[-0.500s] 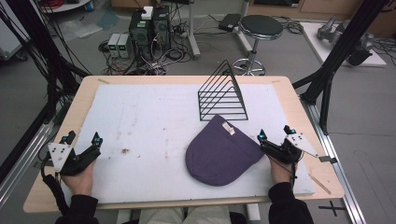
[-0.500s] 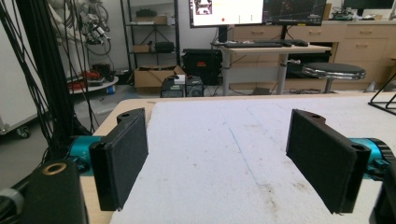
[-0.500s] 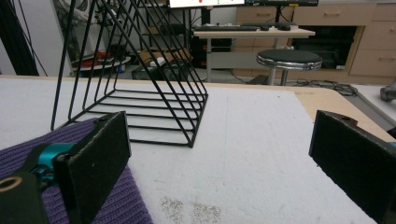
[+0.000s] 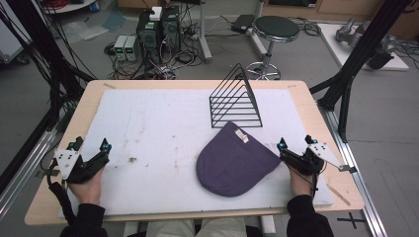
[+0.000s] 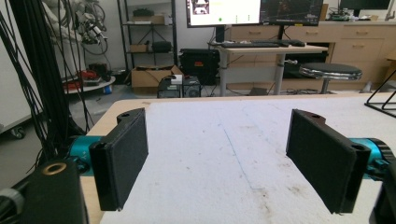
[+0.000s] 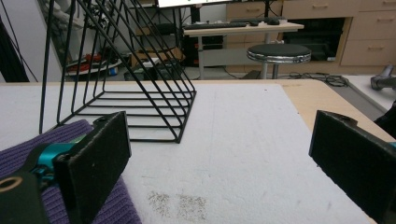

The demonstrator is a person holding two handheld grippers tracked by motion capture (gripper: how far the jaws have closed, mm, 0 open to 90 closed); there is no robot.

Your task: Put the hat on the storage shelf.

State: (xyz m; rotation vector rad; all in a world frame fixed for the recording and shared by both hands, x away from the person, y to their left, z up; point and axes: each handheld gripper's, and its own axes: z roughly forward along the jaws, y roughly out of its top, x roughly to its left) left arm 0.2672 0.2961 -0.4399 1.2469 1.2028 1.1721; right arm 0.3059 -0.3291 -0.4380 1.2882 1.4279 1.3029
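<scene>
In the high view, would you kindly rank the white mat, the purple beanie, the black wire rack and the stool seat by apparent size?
1. White mat, by far the largest.
2. Purple beanie.
3. Black wire rack, a little smaller in outline than the beanie.
4. Stool seat, smallest, though it sits farther from the camera, which shrinks it.

Even, diffuse overhead room light is seen in all views; no hard glare is found on the white mat [image 4: 163, 128]. Only soft, short shadows are cast, under the wire rack [image 4: 235, 104] and along the edge of the purple beanie [image 4: 232, 160]. The high view is slightly soft and grainy, with darker corners. In the gripper views, the black pads [image 5: 123, 156] close to the lens are rendered a little soft, and the monitors [image 5: 224, 11] far beyond the fingertips are overexposed. Mild wide-angle bending is noticed toward the frame edges.
</scene>
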